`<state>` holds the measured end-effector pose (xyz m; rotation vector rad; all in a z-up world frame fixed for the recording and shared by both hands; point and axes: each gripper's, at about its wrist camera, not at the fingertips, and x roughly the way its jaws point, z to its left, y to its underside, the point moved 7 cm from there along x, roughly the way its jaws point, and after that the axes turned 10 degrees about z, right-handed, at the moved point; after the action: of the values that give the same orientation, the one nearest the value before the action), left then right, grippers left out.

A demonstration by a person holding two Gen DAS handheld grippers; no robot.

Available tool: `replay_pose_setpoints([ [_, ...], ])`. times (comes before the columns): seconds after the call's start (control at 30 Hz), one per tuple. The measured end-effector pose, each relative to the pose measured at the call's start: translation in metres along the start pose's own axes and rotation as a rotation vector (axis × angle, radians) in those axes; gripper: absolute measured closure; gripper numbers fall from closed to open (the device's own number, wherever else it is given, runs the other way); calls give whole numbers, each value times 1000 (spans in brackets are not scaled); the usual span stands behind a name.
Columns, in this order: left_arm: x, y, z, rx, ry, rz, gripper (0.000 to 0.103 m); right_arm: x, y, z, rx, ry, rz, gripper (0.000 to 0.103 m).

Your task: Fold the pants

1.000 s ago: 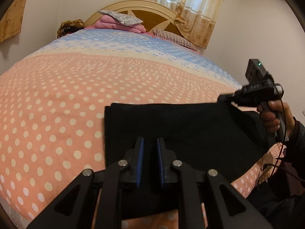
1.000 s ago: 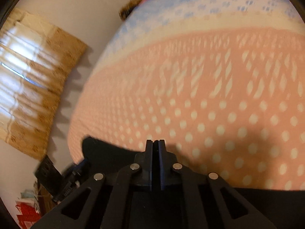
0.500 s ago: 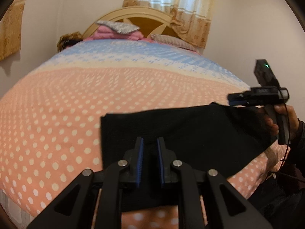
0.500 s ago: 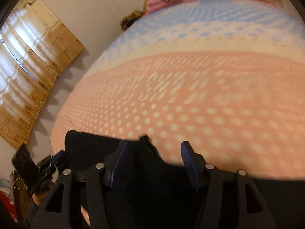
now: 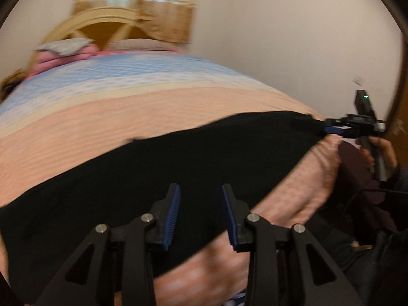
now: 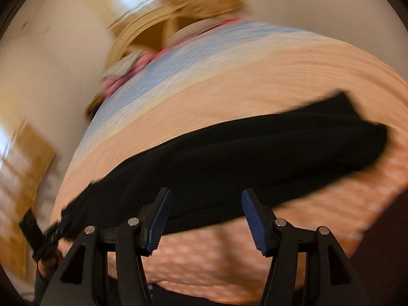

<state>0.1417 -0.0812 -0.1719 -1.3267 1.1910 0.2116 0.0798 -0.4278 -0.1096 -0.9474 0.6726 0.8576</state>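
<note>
The black pants [image 5: 158,178] lie on the bedspread [image 5: 178,102] as a long dark band across the middle of both wrist views, already doubled into a narrower strip; a soft lengthwise ridge shows along them in the right wrist view. One fold looks done, and the shortening folds, end over end, seem still to come.

The left gripper [image 5: 201,214] stands at the bottom centre of its view with its jaws parted, having just been opening; the cloth lies under and behind the blue pads [image 5: 173,211] and is not pinched. The right gripper [image 6: 204,219], at the bottom centre of its own view, has also just been opening and stands wide, with nothing clamped between its pads. In the left wrist view it appears at the right edge, close to the far end of the pants; whether it touches them there, blur hides.

The fabric looks matte, limp and fairly thick. Its far end in the right wrist view is rumpled and uneven, so the edges are not squarely aligned.
</note>
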Motion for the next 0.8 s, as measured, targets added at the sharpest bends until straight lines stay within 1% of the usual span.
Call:
replay_pose_setpoints([
  [0.03, 9, -8, -18, 37, 28, 11, 67, -12, -2, -20, 55, 5, -29, 44],
  [0.1, 23, -19, -46, 103, 59, 32, 67, -33, -6, -59, 178, -21, -73, 44],
  [0.17, 38, -28, -70, 154, 88, 62, 67, -42, -12, -83, 245, -49, -106, 44],
  [0.2, 48, -33, -83, 178, 117, 81, 67, -45, -15, -93, 272, -56, -122, 44],
  [0.27, 63, -37, -98, 203, 138, 115, 67, -47, -20, -109, 324, -75, -138, 44],
  [0.37, 81, -38, -111, 230, 124, 147, 67, -39, -32, -127, 403, -174, -132, 44],
  [0.43, 90, -38, -109, 210, 119, 164, 67, -30, -40, -136, 428, -202, -124, 44],
  [0.5, 98, -36, -104, 181, 126, 185, 67, -24, -44, -140, 449, -201, -127, 46],
  [0.53, 100, -36, -102, 171, 131, 190, 67, -17, -49, -145, 468, -179, -123, 58],
  [0.57, 101, -36, -102, 165, 138, 188, 67, -12, -52, -147, 479, -171, -123, 77],
  [0.63, 100, -36, -102, 160, 145, 189, 67, -6, -67, -152, 478, -150, -141, 100],
  [0.67, 102, -37, -103, 158, 146, 190, 67, -5, -75, -149, 458, -145, -151, 100],
  [0.73, 104, -37, -103, 146, 155, 193, 67, -16, -92, -131, 366, -167, -191, 100],
  [0.8, 104, -37, -100, 122, 174, 192, 67, -43, -110, -102, 236, -207, -268, 100],
])
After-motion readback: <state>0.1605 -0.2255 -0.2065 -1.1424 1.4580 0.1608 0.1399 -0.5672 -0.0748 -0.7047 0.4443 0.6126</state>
